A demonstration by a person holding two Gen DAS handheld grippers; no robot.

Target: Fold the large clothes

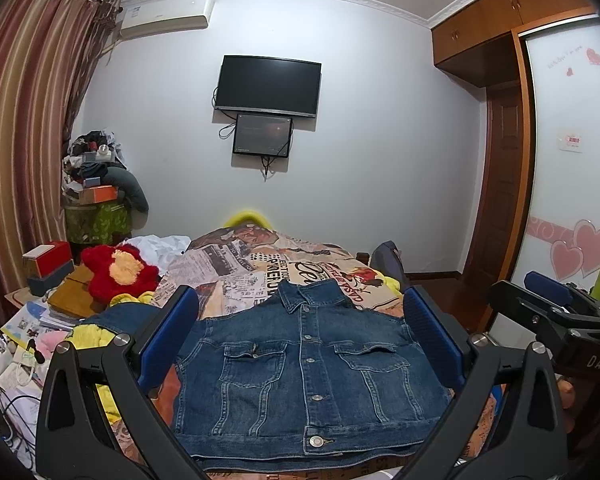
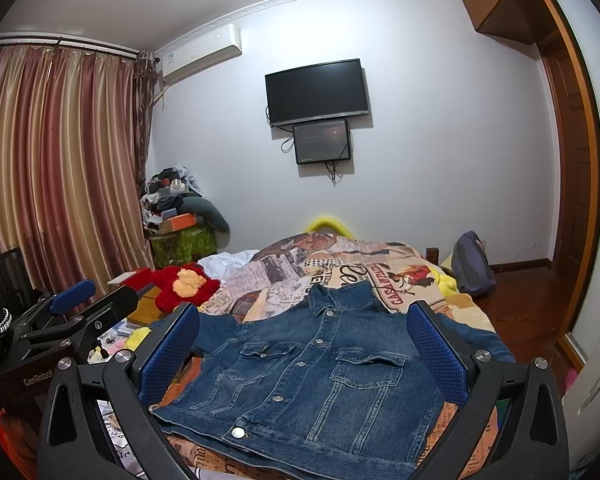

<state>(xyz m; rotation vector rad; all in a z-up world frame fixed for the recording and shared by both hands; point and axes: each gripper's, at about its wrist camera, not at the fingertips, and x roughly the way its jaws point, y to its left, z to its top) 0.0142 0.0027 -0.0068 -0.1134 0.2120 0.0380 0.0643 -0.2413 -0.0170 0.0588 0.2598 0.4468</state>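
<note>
- Right now I have both tools hovering at the near edge of the bed, jaws spread wide and holding nothing.
- Between the blue pads of my left gripper (image 1: 300, 332) lies the denim jacket (image 1: 308, 364), flat, buttoned, front side up, hem toward me and collar away.
- My right gripper (image 2: 302, 340) frames the same jacket slightly from the right; its hem button sits low between the pads.
- Neither pair of pads touches the cloth; I see the jacket beyond them, not in them.
- One sleeve spreads out to the left, past the left pad.
- Under it is a bedspread (image 1: 260, 264) printed like newspaper.
- Left of the bed I see a red plush toy (image 1: 116, 274).
- Farthest off, a dark television (image 1: 268, 86) hangs on the wall.
</note>
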